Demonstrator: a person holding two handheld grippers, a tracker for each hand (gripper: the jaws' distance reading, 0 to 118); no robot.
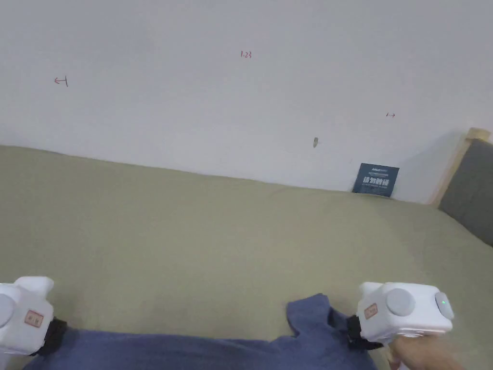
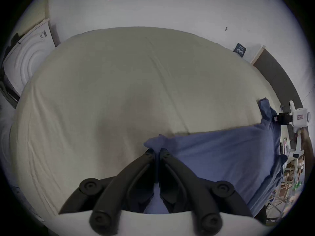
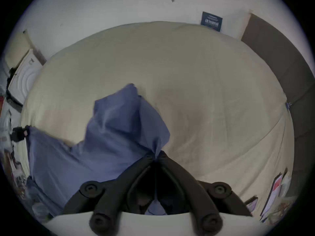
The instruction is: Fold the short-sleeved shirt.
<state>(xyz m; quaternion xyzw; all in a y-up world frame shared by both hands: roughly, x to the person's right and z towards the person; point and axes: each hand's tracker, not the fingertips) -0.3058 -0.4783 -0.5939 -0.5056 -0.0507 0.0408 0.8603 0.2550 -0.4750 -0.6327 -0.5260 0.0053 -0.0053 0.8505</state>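
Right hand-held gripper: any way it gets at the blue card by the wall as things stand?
Probably not. The right hand-held gripper is shut on the shirt at the bed's near edge; the blue card leans against the wall across the bed.

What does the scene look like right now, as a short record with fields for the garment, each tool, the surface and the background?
garment: blue short-sleeved shirt, held stretched between both tools at the near edge of the bed
left tool: shut on a bunched edge of the shirt
right tool: shut on the shirt, with a flap standing up beside it
surface: bed with an olive-beige sheet
background: white wall, dark blue sign, grey headboard
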